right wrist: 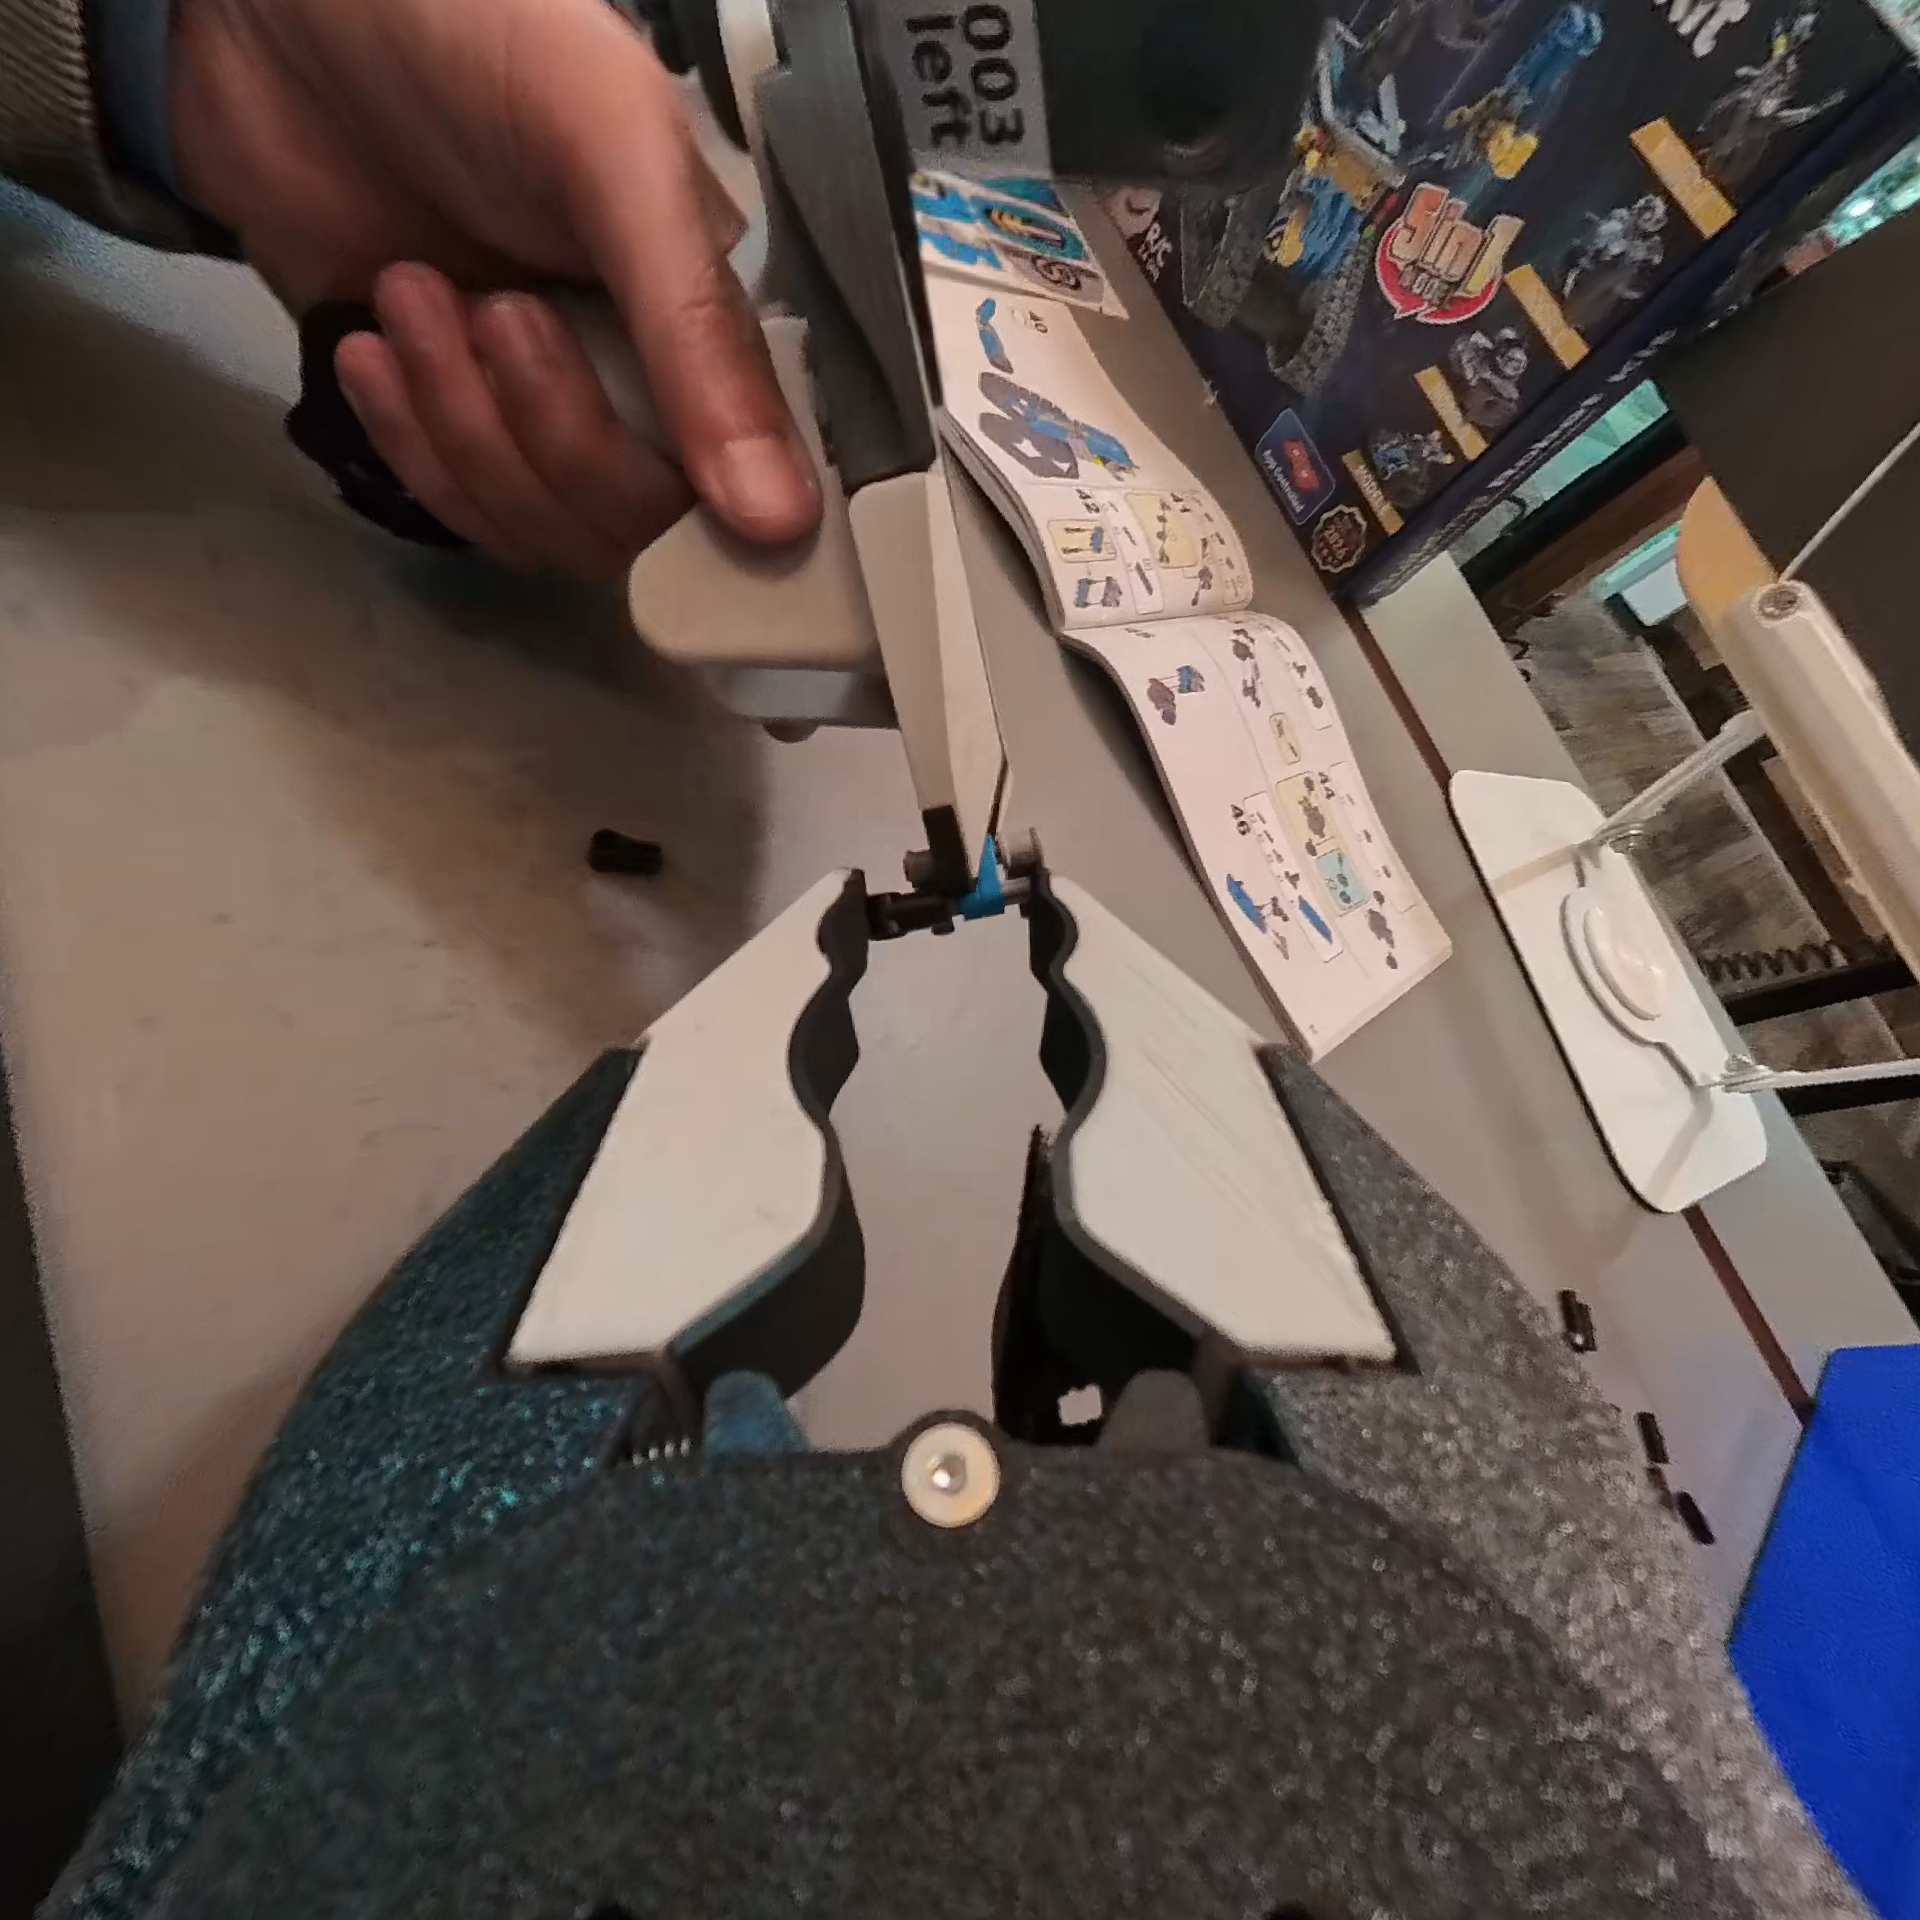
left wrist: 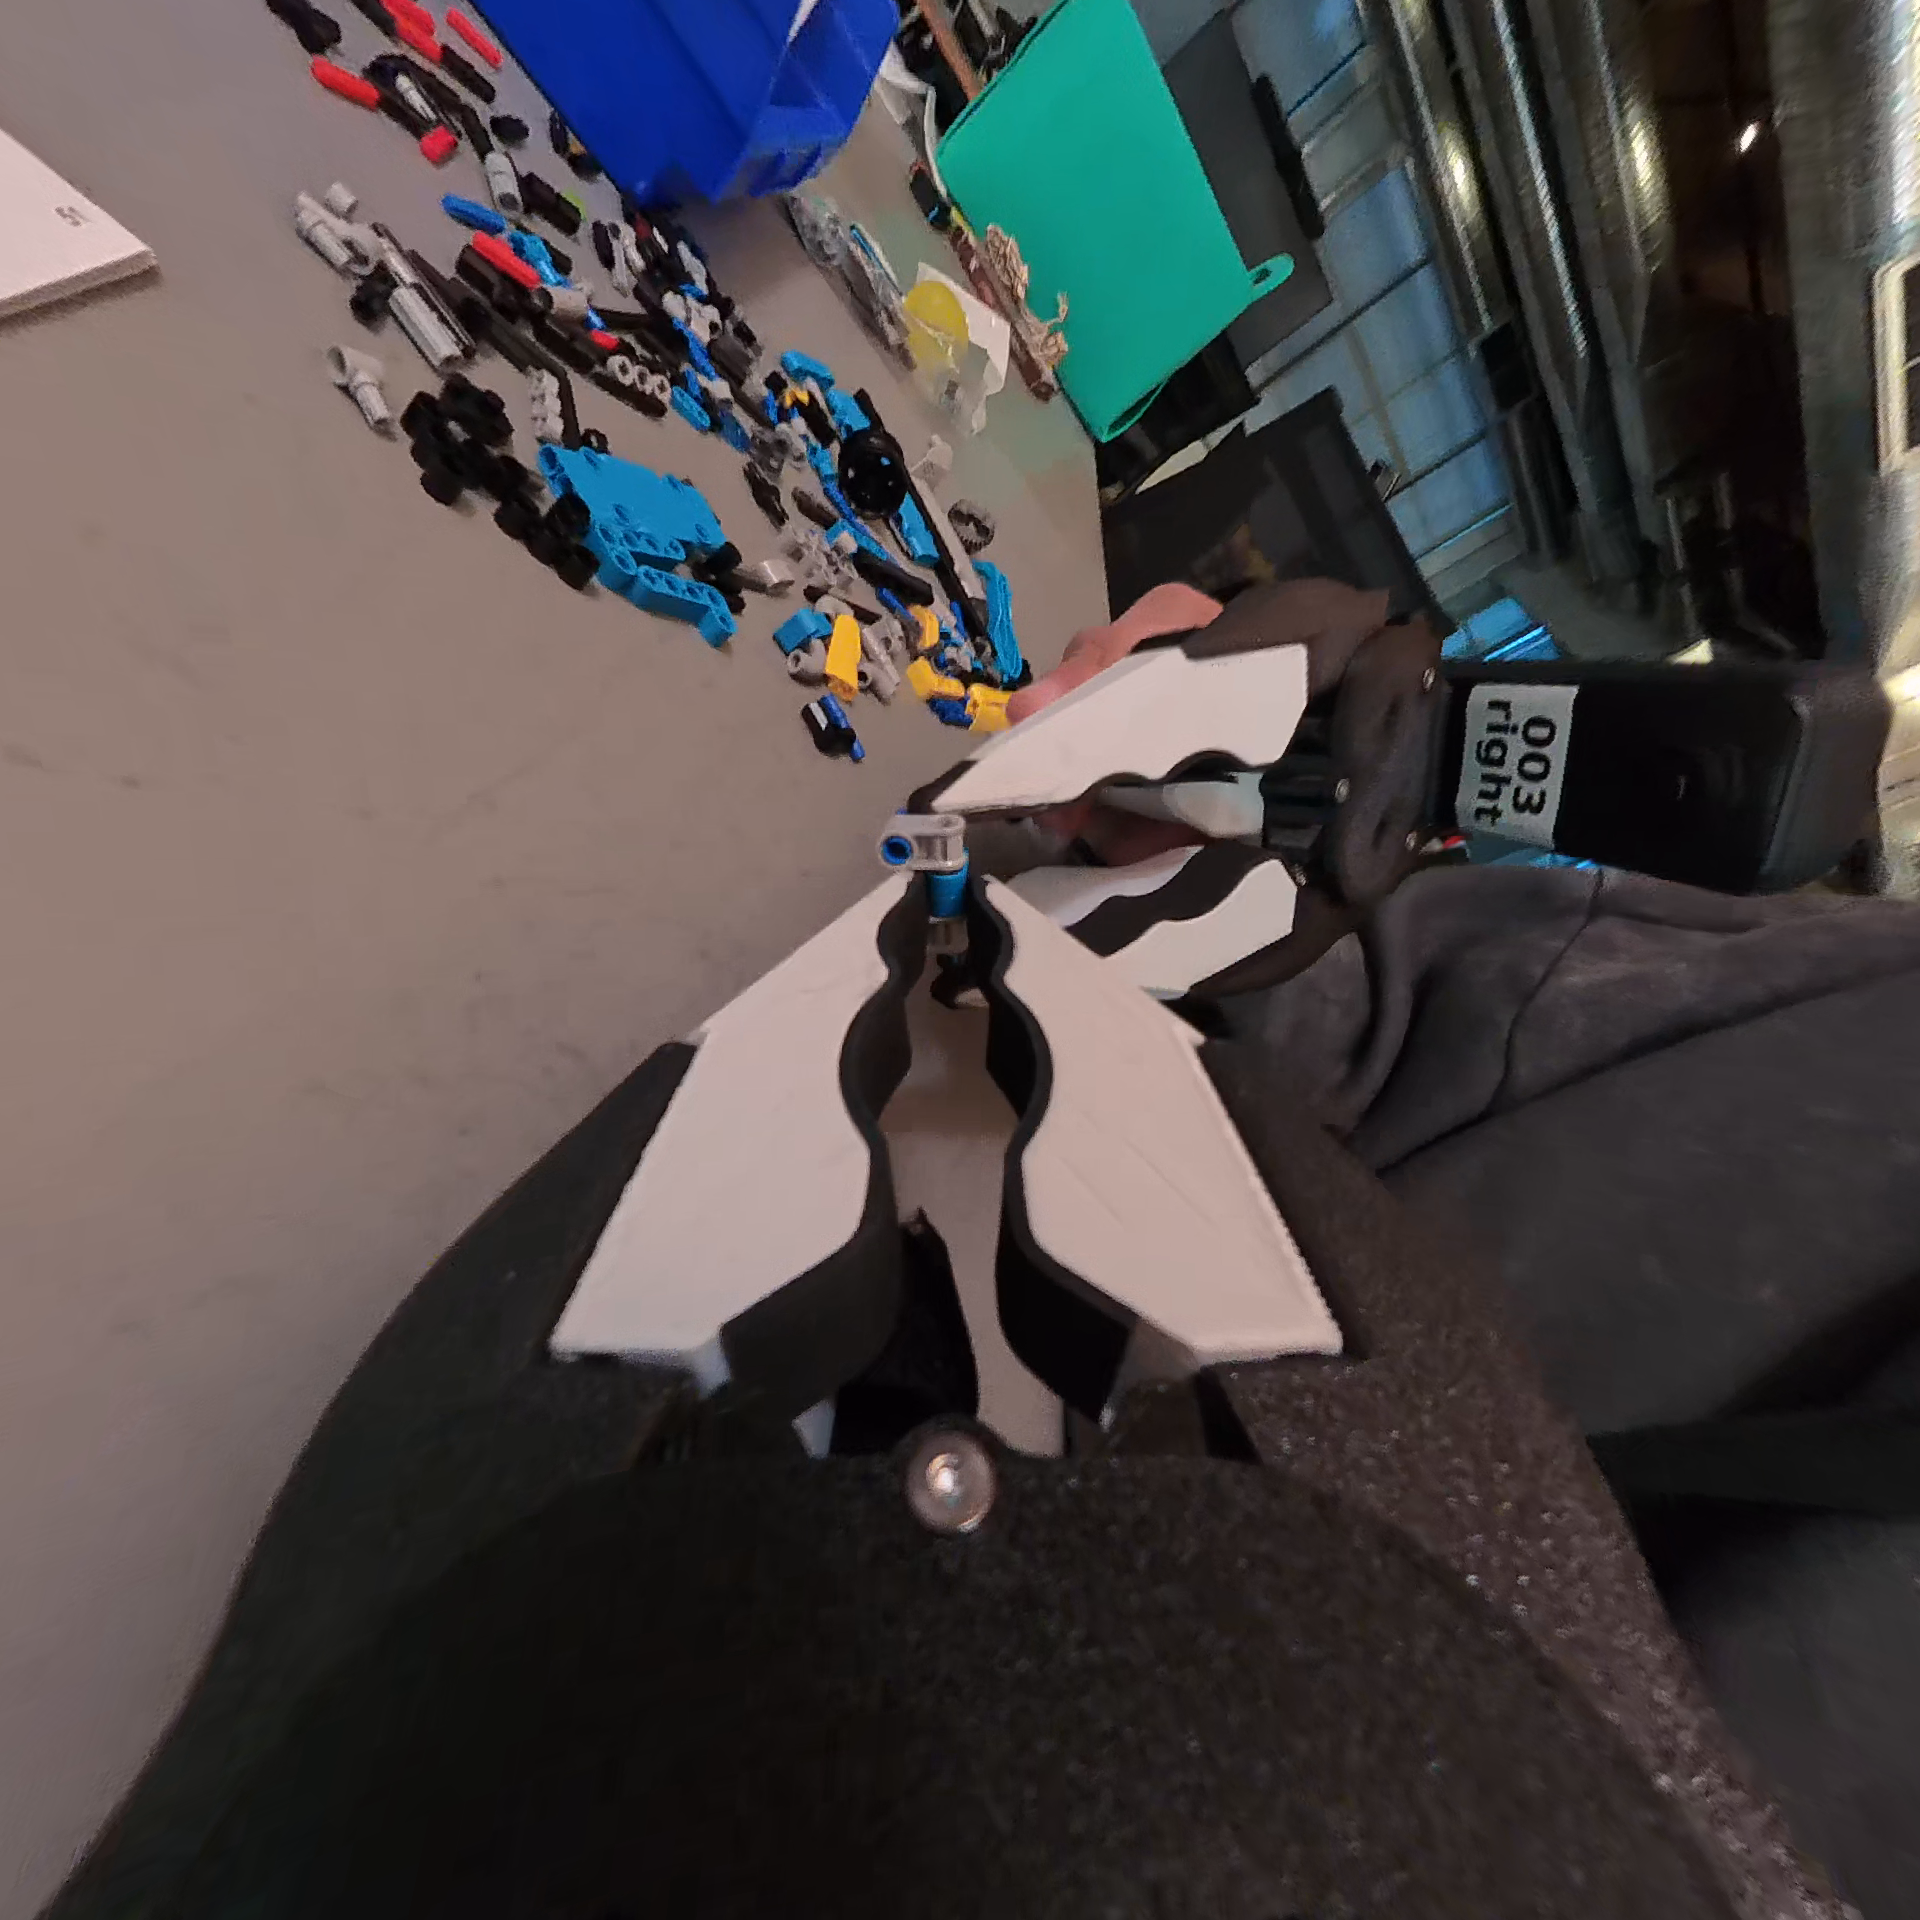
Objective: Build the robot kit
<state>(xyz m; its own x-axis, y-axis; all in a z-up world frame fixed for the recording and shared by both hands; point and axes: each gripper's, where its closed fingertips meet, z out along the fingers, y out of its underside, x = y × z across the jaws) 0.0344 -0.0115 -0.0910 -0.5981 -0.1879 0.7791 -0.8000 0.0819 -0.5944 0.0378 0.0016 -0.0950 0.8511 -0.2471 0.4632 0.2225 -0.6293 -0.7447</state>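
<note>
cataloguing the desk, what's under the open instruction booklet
The open instruction booklet lies on the grey table, a sticker sheet past its far end. Whatever its pages cover is hidden.

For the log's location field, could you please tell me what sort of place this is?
Probably a workshop or lab bench set up for building a brick kit: loose building pieces spread over a grey table, an open instruction booklet and the kit's box.

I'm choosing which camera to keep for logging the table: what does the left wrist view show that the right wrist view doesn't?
Only the left wrist view: the spread of loose building pieces, a blue bin, a green sheet.
Only the right wrist view: an open instruction booklet, the printed box, the hand holding the left gripper.
Both: the small blue-and-grey assembly gripped by both grippers over the grey table.
</note>
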